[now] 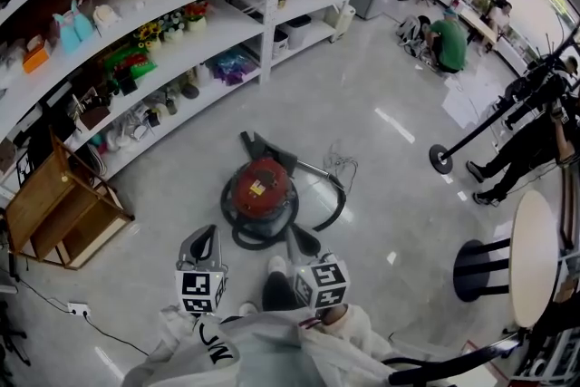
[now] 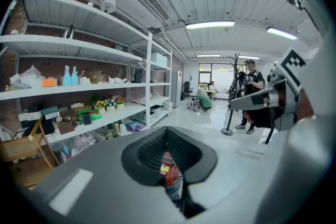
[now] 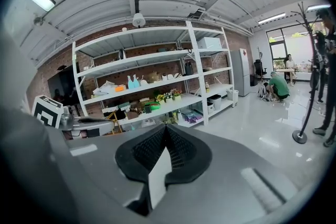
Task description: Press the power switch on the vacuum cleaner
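Observation:
The red, round vacuum cleaner (image 1: 261,188) stands on the glossy floor, with its grey hose (image 1: 332,203) looped round its right side. In the head view both grippers hang near its front edge, apart from it. My left gripper (image 1: 209,234) is in front of it to the left and my right gripper (image 1: 302,240) to the right. Each gripper's jaws meet at the tip, with nothing held. In the left gripper view, a strip of the red vacuum cleaner (image 2: 169,173) shows through the slot below the closed tips of the left gripper (image 2: 167,131). The right gripper (image 3: 167,128) shows only floor there.
Long white shelves (image 1: 136,50) full of small goods run along the left. A wooden frame (image 1: 63,208) leans at the shelves' near end. A round table (image 1: 535,258) stands to the right. A stand base (image 1: 441,159) and people (image 1: 521,149) are farther off to the right.

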{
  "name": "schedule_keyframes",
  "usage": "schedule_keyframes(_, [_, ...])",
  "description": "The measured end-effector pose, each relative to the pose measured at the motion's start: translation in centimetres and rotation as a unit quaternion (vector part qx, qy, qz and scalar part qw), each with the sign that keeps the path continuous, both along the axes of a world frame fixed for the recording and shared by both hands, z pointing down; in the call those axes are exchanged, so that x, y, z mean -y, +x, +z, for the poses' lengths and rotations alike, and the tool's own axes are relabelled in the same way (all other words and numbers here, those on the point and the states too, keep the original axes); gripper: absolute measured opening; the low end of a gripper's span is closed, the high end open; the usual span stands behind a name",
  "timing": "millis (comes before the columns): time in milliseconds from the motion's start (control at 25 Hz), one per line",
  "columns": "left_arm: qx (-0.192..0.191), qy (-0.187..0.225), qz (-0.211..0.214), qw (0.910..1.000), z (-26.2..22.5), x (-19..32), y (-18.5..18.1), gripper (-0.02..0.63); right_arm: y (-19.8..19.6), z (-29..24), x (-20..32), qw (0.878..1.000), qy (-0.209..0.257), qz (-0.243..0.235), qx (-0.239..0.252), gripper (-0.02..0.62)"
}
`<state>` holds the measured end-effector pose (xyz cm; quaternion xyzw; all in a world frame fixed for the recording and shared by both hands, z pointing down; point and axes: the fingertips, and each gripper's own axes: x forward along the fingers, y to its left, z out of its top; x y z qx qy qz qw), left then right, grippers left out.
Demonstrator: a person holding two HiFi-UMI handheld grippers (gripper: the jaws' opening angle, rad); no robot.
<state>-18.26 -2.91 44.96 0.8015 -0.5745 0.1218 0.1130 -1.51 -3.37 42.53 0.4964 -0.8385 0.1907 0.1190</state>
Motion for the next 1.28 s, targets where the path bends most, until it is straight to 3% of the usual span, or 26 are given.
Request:
schedule_keyframes(1000, [0.059, -0.029, 0.008, 0.9978, 0.1, 9.0, 4.8, 0.0, 4.7, 1.2, 10.1, 0.999, -0.018, -0.008, 0.042, 0.0])
schedule_keyframes(1280, [0.06, -0.012, -0.007, 0.9981, -0.7, 10.9, 6.2, 0.0, 6.2, 1.5, 12.5, 0.999, -0.016, -0.02, 0.044, 0.0])
